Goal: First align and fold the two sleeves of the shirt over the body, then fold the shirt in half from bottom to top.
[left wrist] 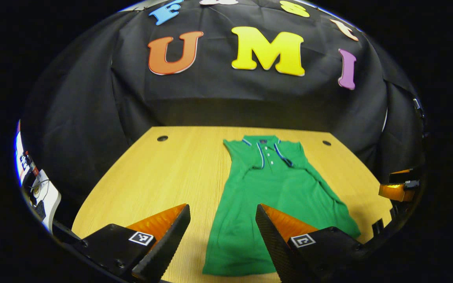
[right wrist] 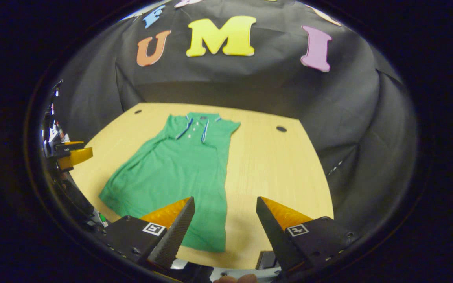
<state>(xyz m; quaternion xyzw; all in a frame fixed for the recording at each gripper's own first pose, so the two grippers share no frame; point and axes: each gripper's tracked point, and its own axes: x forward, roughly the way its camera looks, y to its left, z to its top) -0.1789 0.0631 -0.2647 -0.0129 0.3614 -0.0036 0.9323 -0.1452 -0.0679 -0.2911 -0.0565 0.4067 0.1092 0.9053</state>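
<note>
A green polo shirt (left wrist: 273, 196) lies flat on the wooden table (left wrist: 163, 173), collar at the far end, hem toward me. Both sleeves lie folded in over the body, so the shirt forms a long narrow shape. My left gripper (left wrist: 222, 212) hovers open above the hem's left corner, holding nothing. In the right gripper view the same shirt (right wrist: 175, 173) lies left of centre, and my right gripper (right wrist: 224, 204) stands open above the hem's right corner, also holding nothing. The right gripper (left wrist: 397, 188) shows at the far right edge of the left gripper view; the left gripper (right wrist: 71, 155) shows at the left edge of the right gripper view.
The table has two dark cable holes (left wrist: 162, 138) (left wrist: 326, 143) near its back corners. Black cloth closes the booth behind and beside the table. Bare wood lies left of the shirt (left wrist: 151, 188) and right of it (right wrist: 273, 169). Some equipment (left wrist: 37, 188) sits off the table's left.
</note>
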